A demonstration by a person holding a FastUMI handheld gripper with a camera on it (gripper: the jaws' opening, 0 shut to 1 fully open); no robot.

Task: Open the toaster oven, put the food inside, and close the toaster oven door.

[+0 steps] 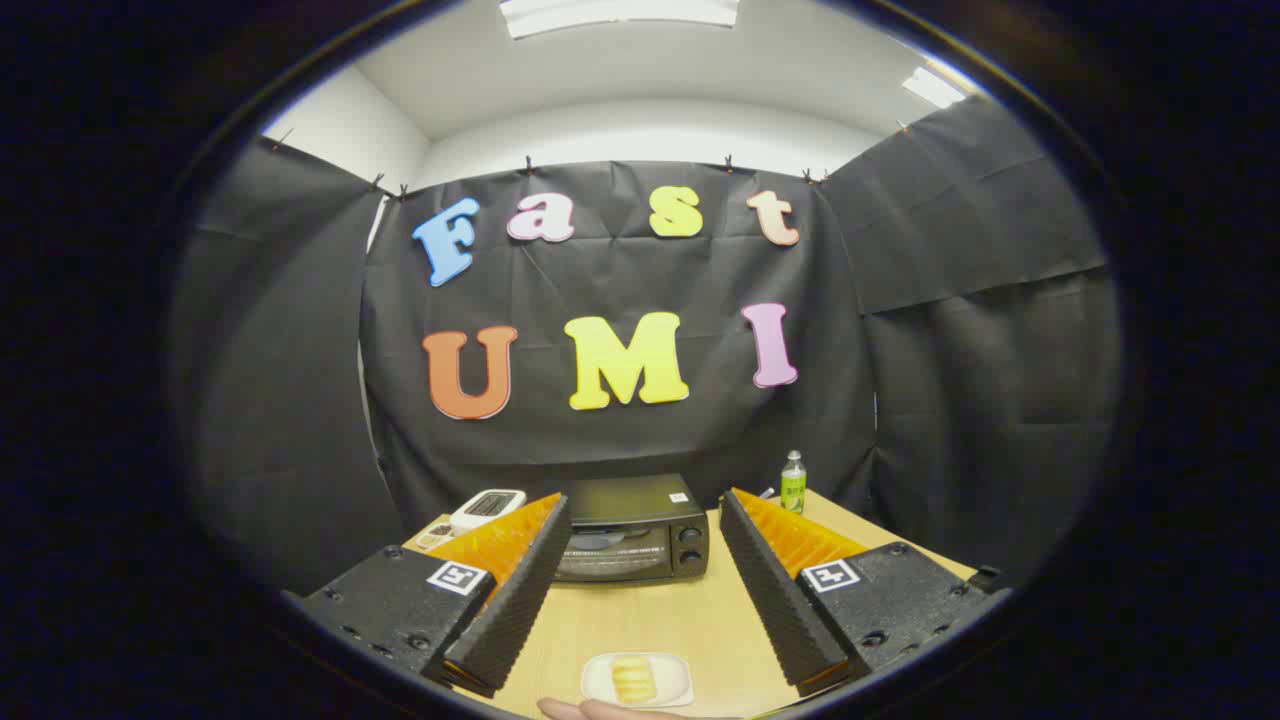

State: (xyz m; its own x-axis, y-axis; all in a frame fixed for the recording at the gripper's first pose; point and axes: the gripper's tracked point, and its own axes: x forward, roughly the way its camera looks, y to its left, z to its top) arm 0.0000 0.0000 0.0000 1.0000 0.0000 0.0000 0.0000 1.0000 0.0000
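The gripper (640, 590) is wide open and holds nothing. It hangs above the wooden table (650, 620), well back from everything.

The toaster oven (632, 528) sits at the far side of the table, beyond the fingers and between them. Its door looks closed, so the first step — opening it — seems not yet done. The food (634, 678) is a yellow piece on a small white plate (600, 685), near us, between the fingers and a bit below them.

Next, I think the gripper must go forward to the top of the oven door, catch the handle, and pull it down. The handle is thin and dark, so the fingers will have to be aimed with care.

Some things are hard to see. The handle blends into the dark door. The left finger hides part of a white gadget (487, 508) and a little dish (434, 538) beside the oven. A green bottle (793, 482) stands past the right finger. A bit of a hand (590, 710) shows by the plate — most of it is cut off.
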